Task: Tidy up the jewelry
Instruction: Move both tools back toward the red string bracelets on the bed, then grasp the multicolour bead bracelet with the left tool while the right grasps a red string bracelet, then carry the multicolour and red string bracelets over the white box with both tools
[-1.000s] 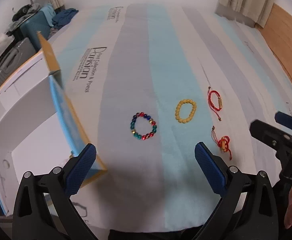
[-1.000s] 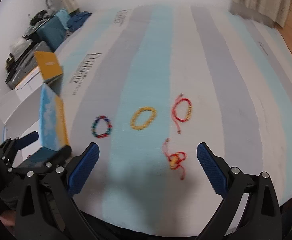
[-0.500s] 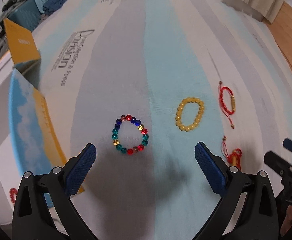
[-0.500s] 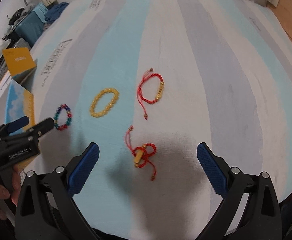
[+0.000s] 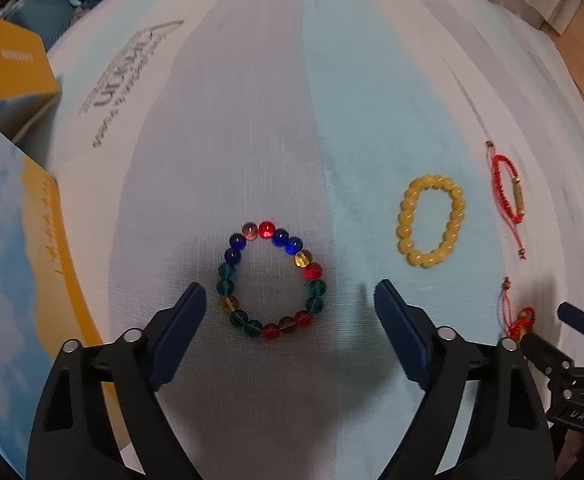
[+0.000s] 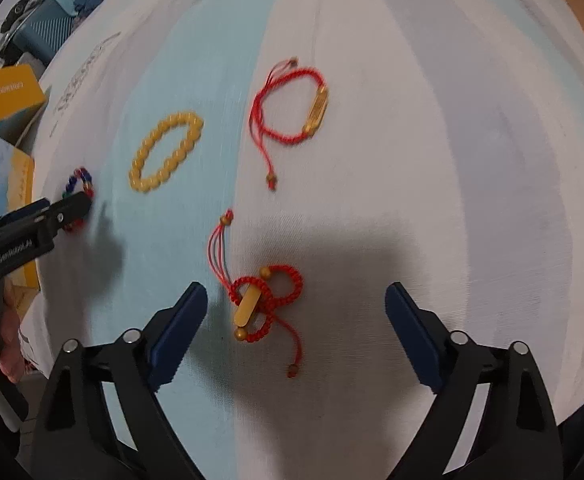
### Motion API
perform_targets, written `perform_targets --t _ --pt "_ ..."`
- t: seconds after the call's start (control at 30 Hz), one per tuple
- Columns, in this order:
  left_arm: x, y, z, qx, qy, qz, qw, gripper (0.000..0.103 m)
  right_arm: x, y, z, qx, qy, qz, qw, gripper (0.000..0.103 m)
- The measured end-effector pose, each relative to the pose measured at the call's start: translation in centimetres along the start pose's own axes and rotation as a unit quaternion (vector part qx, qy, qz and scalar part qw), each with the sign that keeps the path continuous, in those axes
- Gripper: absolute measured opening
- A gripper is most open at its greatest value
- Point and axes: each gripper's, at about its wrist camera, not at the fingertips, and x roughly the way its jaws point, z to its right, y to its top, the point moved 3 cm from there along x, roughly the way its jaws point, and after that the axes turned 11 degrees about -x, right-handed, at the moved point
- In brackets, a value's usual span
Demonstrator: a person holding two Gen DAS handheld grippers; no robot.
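Closing in on two pieces lying on striped bed sheet (image 5: 252, 140). Left gripper (image 5: 288, 300) fingers wide, just been narrowing, nothing held; multicolour bead bracelet (image 5: 270, 282) flat between them. Right gripper (image 6: 296, 304) likewise wide, narrowing, empty; tangled red cord bracelet (image 6: 266, 300) toward its left finger. Beads: hard, smooth, likely roll; pinch across ring. Cord: light, limp; take at gold bar. Blue-and-yellow box (image 5: 16, 240) at 9 o'clock, contents hidden. Yellow bead bracelet (image 5: 430, 220) and open red cord bracelet (image 6: 292, 108) near 2 o'clock.

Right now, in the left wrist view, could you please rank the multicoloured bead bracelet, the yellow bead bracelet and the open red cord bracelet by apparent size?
1. multicoloured bead bracelet, though it is nearest the camera.
2. yellow bead bracelet.
3. red cord bracelet, seen edge-on and distorted near the rim, so unsure.
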Motion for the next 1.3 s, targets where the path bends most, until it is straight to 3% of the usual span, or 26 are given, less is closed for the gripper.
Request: perform_targets --t 0.27,0.3,0.4,0.57,0.63,0.77,0.87,0.9,1.3 --pt "1.5 -0.2 -0.3 0.006 0.003 -0.008 0.9999 0.072 1.5 -0.6 -0.5 -0.009 -0.007 -0.011 1.0 0.08" --pt "1.6 -0.3 -0.3 0.008 0.007 -0.009 0.9999 0.066 1.6 -0.7 -0.5 -0.01 -0.011 -0.01 1.0 0.078" --pt "1.5 -0.7 -0.1 0.023 0.008 -0.009 0.9997 0.053 1.6 -1.0 -0.4 -0.015 -0.023 -0.008 1.0 0.067" --pt "1.3 -1.0 0.4 0.032 0.002 -0.017 0.9993 0.03 1.3 -1.0 -0.5 -0.025 -0.03 -0.01 0.999 0.038" --pt "1.1 -1.3 0.7 0.037 -0.003 -0.02 0.9991 0.019 1.0 -1.2 -0.4 -0.028 -0.033 -0.012 0.999 0.032" --pt "0.5 -1.7 1.1 0.039 -0.014 -0.025 0.9988 0.019 0.5 -1.4 -0.6 -0.023 -0.034 -0.01 0.999 0.021" --pt "-0.2 -1.9 1.2 0.039 -0.02 -0.025 0.9987 0.019 0.1 -1.2 -1.0 -0.019 -0.036 -0.006 0.999 0.02" --pt "-0.6 -1.9 1.3 0.04 -0.019 -0.021 0.9988 0.008 -0.2 -1.1 -1.1 -0.019 -0.037 -0.004 0.999 0.02" --pt "-3.9 -2.0 1.5 0.043 -0.024 0.001 0.9988 0.009 -2.9 -0.8 -1.2 -0.019 -0.043 0.023 0.999 0.019"
